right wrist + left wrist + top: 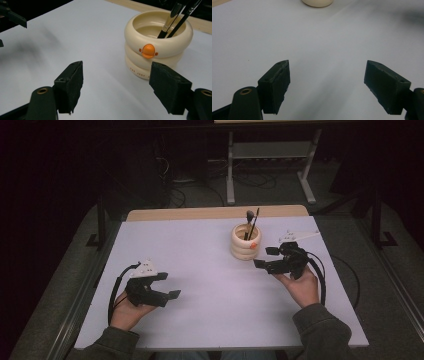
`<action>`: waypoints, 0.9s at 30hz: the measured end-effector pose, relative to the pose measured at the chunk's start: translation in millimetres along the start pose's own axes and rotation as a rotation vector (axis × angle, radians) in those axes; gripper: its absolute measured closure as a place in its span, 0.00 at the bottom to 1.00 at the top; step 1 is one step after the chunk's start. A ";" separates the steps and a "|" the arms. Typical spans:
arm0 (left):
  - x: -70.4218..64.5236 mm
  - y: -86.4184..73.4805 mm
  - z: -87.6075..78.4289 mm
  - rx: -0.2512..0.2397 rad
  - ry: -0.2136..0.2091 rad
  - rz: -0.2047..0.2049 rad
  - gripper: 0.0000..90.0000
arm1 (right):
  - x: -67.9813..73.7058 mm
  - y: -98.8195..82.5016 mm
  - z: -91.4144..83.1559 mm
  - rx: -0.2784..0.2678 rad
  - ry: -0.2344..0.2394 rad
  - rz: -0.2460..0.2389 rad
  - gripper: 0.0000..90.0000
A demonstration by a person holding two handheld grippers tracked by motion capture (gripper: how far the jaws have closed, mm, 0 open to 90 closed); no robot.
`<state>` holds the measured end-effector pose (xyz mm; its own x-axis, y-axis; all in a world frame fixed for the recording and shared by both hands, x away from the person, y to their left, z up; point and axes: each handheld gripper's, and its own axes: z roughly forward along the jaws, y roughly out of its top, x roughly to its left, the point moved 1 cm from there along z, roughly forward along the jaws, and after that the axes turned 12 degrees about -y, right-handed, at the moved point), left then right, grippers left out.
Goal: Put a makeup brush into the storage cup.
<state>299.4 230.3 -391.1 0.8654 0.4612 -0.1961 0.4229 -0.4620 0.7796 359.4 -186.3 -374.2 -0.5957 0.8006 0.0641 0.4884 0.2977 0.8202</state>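
2 hands hold 2 grippers over the white table [210, 310]. The left gripper [167, 285] and right gripper [266, 257] both gape wide, gripping nothing. Beyond, just beside the right gripper, 1 cream ringed cup [245, 242] stands upright holding 2 black brushes [251, 222].

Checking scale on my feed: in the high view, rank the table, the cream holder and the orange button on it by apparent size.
1. table, largest by far
2. cream holder
3. orange button, a tiny dot on the holder's side
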 end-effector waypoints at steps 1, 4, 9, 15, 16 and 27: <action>-0.3 -0.3 -0.1 -0.003 0.002 -0.006 0.23 | 1.2 -0.8 -0.6 -0.006 -0.004 -0.010 0.29; 1.0 -0.8 -0.8 -0.008 0.005 -0.003 0.23 | 4.0 -4.4 -2.3 -0.005 -0.002 -0.015 0.29; 1.0 -1.5 -1.5 -0.008 0.012 -0.009 0.23 | 5.8 -10.9 -5.0 -0.008 -0.015 -0.028 0.29; 0.8 -1.8 -2.0 -0.015 0.010 -0.012 0.23 | 6.5 -17.1 -7.2 0.002 -0.022 -0.032 0.28; 1.2 -1.9 -2.5 -0.013 0.011 -0.008 0.23 | 7.2 -18.2 -8.2 0.003 -0.023 -0.030 0.28; -0.2 -3.2 -3.2 -0.014 0.008 -0.001 0.23 | 9.4 -28.1 -16.2 -0.004 -0.046 -0.040 0.26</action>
<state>297.0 234.1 -391.7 0.8627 0.4679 -0.1919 0.4197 -0.4507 0.7879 329.7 -195.5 -387.4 -0.5852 0.8109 0.0051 0.4620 0.3283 0.8239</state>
